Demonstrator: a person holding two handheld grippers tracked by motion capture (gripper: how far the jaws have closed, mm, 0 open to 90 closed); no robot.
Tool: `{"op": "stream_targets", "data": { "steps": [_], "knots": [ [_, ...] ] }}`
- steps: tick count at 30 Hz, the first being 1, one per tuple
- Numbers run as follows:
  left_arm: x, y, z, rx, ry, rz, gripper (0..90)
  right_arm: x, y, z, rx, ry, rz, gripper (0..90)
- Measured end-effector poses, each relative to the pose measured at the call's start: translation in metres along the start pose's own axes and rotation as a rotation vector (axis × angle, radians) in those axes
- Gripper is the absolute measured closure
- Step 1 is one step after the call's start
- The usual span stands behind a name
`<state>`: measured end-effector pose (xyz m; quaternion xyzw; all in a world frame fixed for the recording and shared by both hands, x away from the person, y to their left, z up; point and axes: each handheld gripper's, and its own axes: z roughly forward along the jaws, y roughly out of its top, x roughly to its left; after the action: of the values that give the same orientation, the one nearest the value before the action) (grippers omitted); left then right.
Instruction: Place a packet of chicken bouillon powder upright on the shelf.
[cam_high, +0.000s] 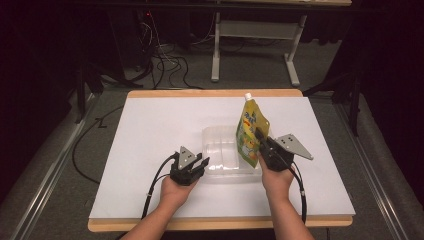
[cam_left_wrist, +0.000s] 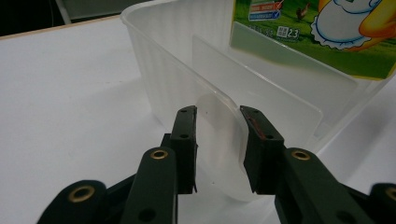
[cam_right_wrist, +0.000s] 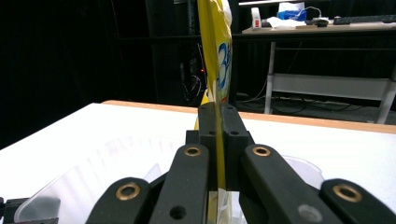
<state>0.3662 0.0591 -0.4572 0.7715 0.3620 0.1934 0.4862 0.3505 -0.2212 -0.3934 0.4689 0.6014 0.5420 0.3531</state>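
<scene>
Clamping our right gripper (cam_high: 261, 137) tight on one yellow-green spouted pouch (cam_high: 250, 131), we hold it upright over the far right part of one clear plastic container (cam_high: 220, 145). Our left gripper (cam_left_wrist: 218, 140) has its jaws partly open astride the container's rounded corner tab (cam_left_wrist: 219, 149); whether the pads press it is hard to tell. One white tabletop (cam_high: 150, 150) carries the container. The pouch's lower edge is hidden behind the right jaws.

A clear, faintly ribbed plastic container (cam_high: 226, 152) sits on a smooth matt white tabletop (cam_high: 150, 150) edged in pale wood. A glossy printed foil-like pouch (cam_high: 250, 131) has a white plastic cap. The grippers' jaws are matt black plastic with brass-coloured rivets.
</scene>
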Motion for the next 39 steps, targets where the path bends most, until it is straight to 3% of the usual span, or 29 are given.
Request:
{"op": "stream_targets", "data": {
  "steps": [15, 28, 39],
  "knots": [
    [-0.001, 0.0, -0.001, 0.003, 0.002, -0.007, 69.7, 0.002, -0.009, 0.0, -0.009, 0.014, 0.021, 90.0],
    [0.0, 0.001, -0.002, 0.004, -0.001, -0.008, 69.9, 0.003, -0.019, -0.007, 0.069, 0.037, 0.003, 88.8],
    [0.001, 0.001, -0.001, 0.002, -0.005, -0.013, 69.5, 0.003, -0.021, -0.007, 0.083, 0.04, -0.009, 88.0]
  ]
}}
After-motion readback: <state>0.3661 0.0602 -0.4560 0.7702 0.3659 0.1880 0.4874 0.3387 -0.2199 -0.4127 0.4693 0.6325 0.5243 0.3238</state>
